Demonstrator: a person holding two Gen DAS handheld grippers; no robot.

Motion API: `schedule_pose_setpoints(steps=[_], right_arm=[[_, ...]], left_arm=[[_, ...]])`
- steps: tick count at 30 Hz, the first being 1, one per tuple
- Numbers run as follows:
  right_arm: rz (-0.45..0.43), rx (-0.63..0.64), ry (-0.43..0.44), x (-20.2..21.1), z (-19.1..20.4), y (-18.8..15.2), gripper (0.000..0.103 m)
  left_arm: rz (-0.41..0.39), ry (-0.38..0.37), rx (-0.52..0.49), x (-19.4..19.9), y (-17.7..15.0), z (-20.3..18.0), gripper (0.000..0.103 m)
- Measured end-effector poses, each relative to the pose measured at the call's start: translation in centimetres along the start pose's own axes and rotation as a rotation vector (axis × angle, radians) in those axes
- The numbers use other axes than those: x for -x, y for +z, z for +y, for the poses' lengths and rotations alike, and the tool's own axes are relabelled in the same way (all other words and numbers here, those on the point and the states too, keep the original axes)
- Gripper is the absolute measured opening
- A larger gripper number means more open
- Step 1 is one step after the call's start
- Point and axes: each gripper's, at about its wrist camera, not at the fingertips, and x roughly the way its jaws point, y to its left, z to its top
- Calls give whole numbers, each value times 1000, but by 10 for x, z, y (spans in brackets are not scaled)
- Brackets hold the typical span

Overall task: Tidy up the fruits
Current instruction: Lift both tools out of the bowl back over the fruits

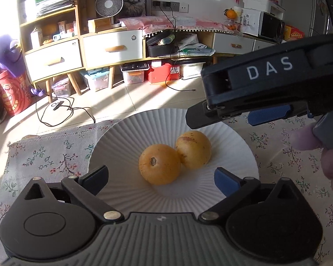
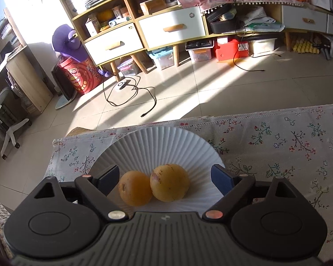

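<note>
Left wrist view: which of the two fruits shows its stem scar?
The nearer, left fruit: a dark stem scar faces the camera. The far fruit shows only reddish blotches.

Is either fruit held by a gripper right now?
No, both fruits sit on the plate, clear of the open left gripper.

Hard sunlight from a blown-out window at left, striped shadows across floor [image 2: 188, 84], fisheye bending at edges, sharp focus
</note>
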Motion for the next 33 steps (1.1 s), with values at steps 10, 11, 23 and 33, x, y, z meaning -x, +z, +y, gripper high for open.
schedule_pose_setpoints(steps=[10, 11, 23, 33], right_arm=[[-28, 85, -13, 33, -6, -16, 96], [-30, 95, -16, 35, -6, -18, 97], [-27, 151, -27, 62, -10, -49, 99], [-39, 161, -14, 78, -14, -77, 102]], left_arm=[[24, -17, 2, 31, -15, -9, 96], [24, -18, 0, 34, -17, -10, 96], [33, -19, -2, 66, -36, -14, 96], [87, 15, 63, 74, -53, -9, 96]])
